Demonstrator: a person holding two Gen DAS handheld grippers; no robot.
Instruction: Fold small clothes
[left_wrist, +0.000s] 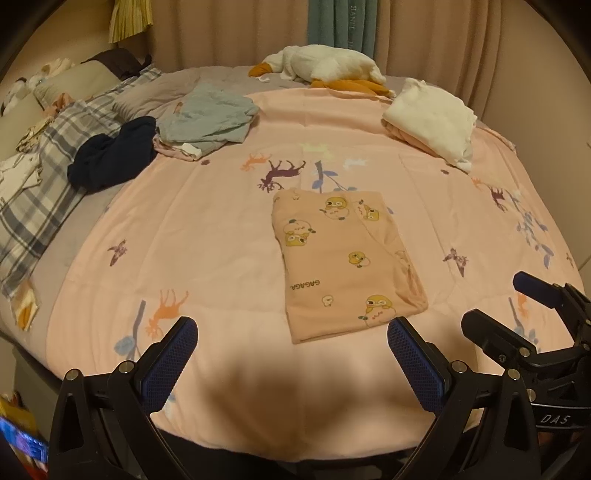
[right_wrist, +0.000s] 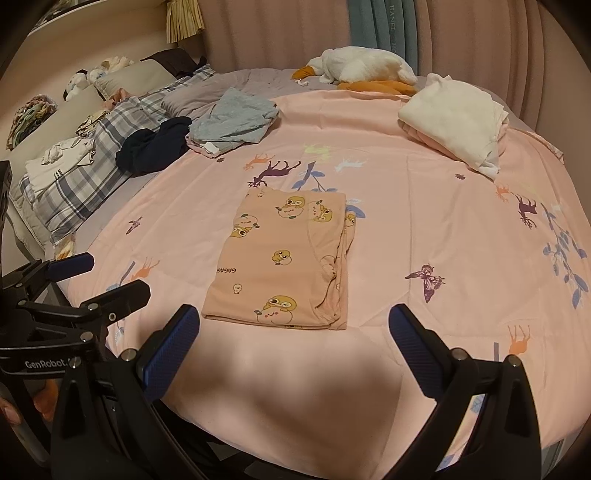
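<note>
Lying flat on the pink quilt printed with deer and butterflies (left_wrist: 207, 221), the peach cotton garment with yellow cartoon ducks (left_wrist: 343, 258) is folded into a neat rectangle, near the bed's front edge and between my two claws. My left claw (left_wrist: 291, 365) hangs above the quilt just short of the garment's near edge, its blue-padded fingers (left_wrist: 168, 369) spread wide with nothing between them. My right claw (right_wrist: 291, 354) sits the same way, wide apart and empty, with the folded piece just ahead of it and a little to the left. Each camera catches the other claw at the side of its view, close beside mine.

Farther back on the left, a crumpled navy garment (left_wrist: 110, 155) touches a loosely piled pale grey-blue garment (left_wrist: 210, 118). At the far right sits a stack of folded clothes, cream on top of pink (left_wrist: 432, 118). Beyond them a white plush goose with orange feet (left_wrist: 325, 66) lies by the curtain, and a grey plaid pillow (left_wrist: 40, 192) lies along the left edge.
</note>
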